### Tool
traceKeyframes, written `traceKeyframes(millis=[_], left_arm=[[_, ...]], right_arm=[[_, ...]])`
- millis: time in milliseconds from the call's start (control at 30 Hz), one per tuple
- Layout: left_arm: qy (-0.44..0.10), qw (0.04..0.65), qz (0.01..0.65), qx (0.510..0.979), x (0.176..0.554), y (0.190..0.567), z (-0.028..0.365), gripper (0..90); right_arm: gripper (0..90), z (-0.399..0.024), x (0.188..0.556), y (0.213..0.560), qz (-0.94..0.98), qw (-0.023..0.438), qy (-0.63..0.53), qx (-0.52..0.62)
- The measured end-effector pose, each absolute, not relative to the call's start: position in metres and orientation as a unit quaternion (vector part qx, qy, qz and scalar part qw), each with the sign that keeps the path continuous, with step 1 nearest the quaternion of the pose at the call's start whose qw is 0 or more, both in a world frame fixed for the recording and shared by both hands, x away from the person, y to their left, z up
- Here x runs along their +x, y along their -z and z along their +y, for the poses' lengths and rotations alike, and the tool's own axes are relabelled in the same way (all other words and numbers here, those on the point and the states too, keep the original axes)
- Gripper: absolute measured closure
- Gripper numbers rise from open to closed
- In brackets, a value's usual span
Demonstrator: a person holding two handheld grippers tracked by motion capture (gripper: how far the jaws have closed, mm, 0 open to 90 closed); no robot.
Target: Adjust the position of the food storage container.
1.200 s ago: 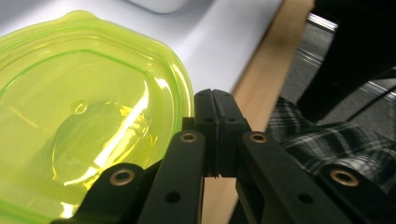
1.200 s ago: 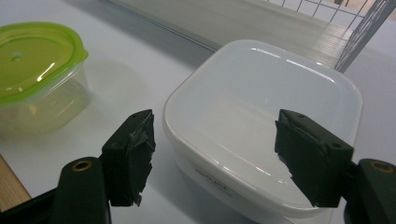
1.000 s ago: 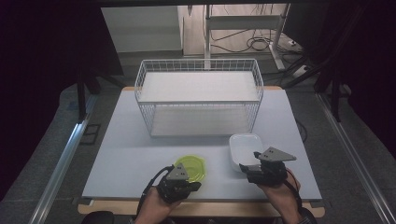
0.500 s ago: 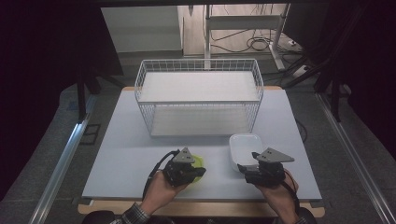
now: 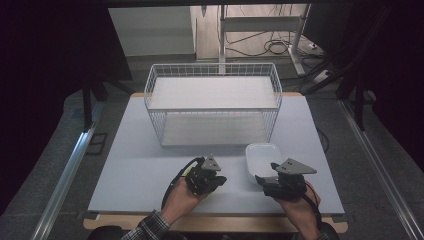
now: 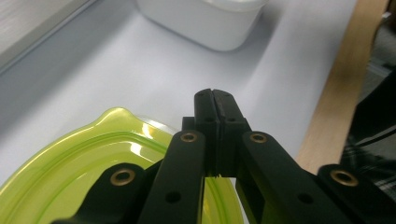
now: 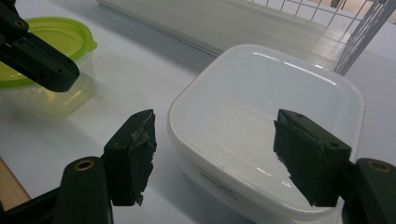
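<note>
We see the left gripper (image 6: pixel 215 100), fingers clenched, over the green-lidded tub (image 7: pixel 44 60) on the bench (image 5: pixel 140 165); the right gripper (image 7: pixel 219 154), fingers released, straddles the white container (image 7: pixel 261 121). Both seem light, stiff, slippery plastic, best gripped across the walls

left tongs (image 5: pixel 214 180) moved forward over green-lidded container (image 7: pixel 44 60)

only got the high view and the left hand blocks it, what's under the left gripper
observer: a clear tub with a yellow-green lid; the left gripper sits over the lid's edge, jaws shut.
operator: is the right one on the white box yet
observer: no, the right gripper is open, one jaw to each side of the white container's near end.
</note>
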State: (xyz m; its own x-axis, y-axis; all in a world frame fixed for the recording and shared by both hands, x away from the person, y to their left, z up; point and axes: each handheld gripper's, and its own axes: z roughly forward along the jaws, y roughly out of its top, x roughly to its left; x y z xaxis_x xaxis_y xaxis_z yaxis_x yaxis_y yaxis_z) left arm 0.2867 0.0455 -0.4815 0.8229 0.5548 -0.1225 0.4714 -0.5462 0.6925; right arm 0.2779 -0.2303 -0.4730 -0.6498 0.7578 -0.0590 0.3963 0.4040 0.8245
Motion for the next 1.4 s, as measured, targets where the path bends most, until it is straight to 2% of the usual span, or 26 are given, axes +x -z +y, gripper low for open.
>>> traceKeyframes(millis=[833,1133,1400], left_arm=[[-0.093,0.321,0.355,0.873,0.289,0.494,0.107,89.6],[-0.08,0.354,0.368,0.856,0.272,0.491,0.131,89.5],[-0.074,0.372,0.37,0.848,0.257,0.489,0.135,89.4]], right_arm=[[30.1,-0.231,0.278,0.473,0.811,0.219,-0.41,0.356],[30.1,-0.232,0.278,0.473,0.811,0.219,-0.41,0.356],[29.9,-0.23,0.278,0.474,0.812,0.219,-0.408,0.354]])
